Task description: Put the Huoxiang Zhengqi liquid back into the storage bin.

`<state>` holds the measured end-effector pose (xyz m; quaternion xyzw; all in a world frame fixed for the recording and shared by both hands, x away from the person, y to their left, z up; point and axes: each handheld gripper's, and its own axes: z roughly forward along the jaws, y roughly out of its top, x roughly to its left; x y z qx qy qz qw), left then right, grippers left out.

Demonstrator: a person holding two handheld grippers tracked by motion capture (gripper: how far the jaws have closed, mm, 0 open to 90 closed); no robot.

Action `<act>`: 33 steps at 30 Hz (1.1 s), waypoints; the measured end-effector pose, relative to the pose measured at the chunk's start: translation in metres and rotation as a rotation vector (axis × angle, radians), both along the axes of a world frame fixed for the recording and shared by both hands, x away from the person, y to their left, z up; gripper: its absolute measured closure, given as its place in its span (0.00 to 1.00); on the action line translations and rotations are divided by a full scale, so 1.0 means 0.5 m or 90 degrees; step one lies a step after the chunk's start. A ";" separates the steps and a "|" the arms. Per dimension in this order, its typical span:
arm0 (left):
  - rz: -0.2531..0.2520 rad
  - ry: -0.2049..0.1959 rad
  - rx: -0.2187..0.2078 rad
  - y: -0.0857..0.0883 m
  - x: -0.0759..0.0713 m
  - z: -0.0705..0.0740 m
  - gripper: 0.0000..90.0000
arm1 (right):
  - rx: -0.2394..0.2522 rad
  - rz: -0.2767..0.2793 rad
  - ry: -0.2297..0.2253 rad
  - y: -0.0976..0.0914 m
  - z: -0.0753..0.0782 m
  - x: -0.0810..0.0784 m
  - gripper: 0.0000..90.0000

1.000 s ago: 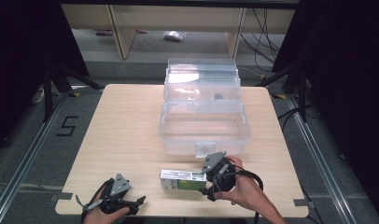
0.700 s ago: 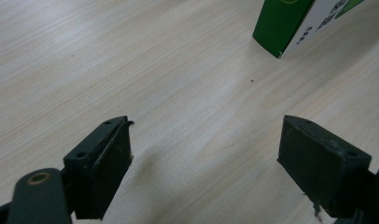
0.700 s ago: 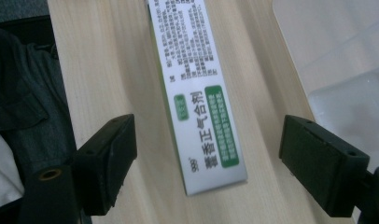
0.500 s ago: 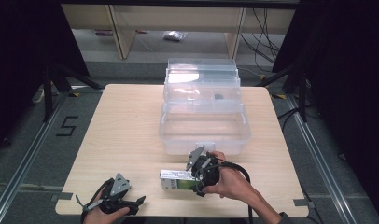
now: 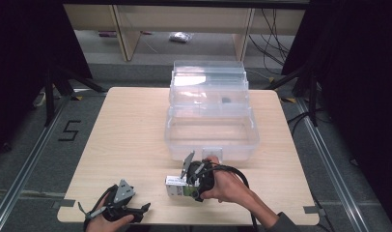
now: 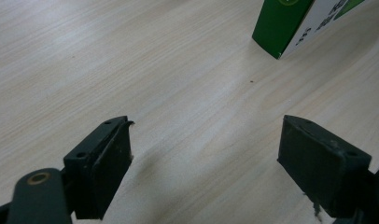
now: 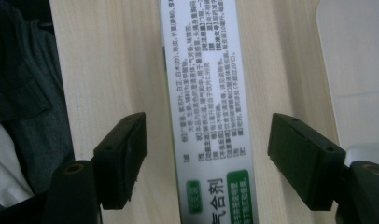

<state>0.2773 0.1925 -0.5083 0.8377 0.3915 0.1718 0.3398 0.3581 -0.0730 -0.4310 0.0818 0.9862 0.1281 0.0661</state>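
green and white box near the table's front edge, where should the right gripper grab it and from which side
Grip the box across its narrow width, on the two long sides, coming from above. It lies flat and long on the table, and the right gripper already straddles it, jaws just closing, pads not yet touching.

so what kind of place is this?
Likely a lab recording station: a light wooden table on a metal-framed stand, a taped "5" marker on the grey floor, black curtains at the sides, loose cables behind.
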 end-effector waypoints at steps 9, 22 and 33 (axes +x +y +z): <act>-0.003 0.003 0.001 -0.001 0.000 0.000 0.18 | -0.033 0.004 0.017 0.016 -0.011 0.001 0.42; -0.001 0.000 -0.001 0.000 0.000 0.000 0.18 | -0.051 0.024 0.030 0.025 -0.020 0.015 0.53; -0.001 0.000 -0.001 0.000 0.000 0.000 0.18 | -0.056 0.100 0.005 0.036 -0.026 0.017 0.71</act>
